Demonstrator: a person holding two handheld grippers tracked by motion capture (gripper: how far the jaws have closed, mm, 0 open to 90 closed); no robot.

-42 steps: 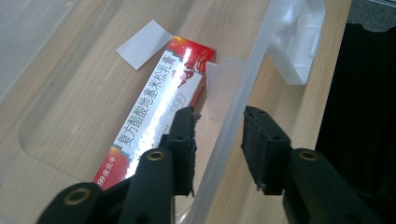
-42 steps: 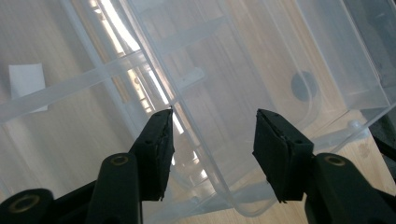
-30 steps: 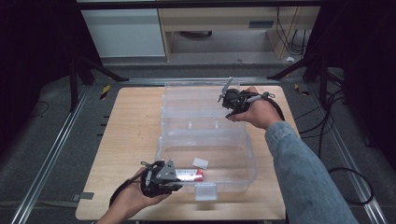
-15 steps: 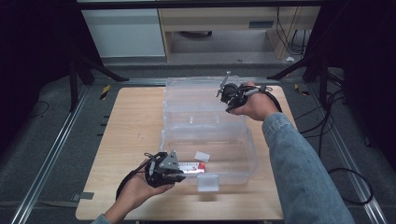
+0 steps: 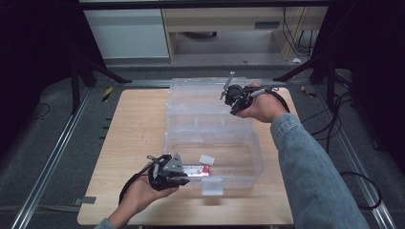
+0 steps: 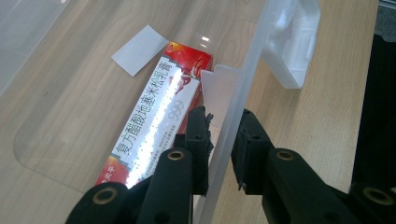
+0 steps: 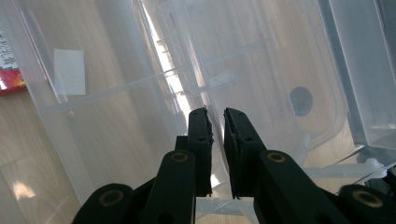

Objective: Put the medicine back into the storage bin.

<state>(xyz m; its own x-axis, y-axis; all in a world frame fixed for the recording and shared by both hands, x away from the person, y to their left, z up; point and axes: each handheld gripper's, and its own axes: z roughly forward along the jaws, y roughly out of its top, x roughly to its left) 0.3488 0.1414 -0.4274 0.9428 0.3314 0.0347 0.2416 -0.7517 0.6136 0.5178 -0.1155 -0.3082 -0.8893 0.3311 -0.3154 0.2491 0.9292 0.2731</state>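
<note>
Two grippers work on one clear plastic box (image 5: 215, 143) that sits in the middle of the wooden table (image 5: 133, 124), its lid (image 5: 200, 95) swung back toward the far edge. The left gripper (image 5: 184, 174), near the table's front edge, has its jaws clamped on the box's front wall (image 6: 229, 126). The right gripper (image 5: 228, 92), by the far right corner, has just been closing its jaws, and they now pinch the rim of the lid (image 7: 215, 116). Inside the box, against the front wall, lies a red and white carton (image 6: 159, 121), with a small white label (image 6: 140, 49) just beside it.
</note>
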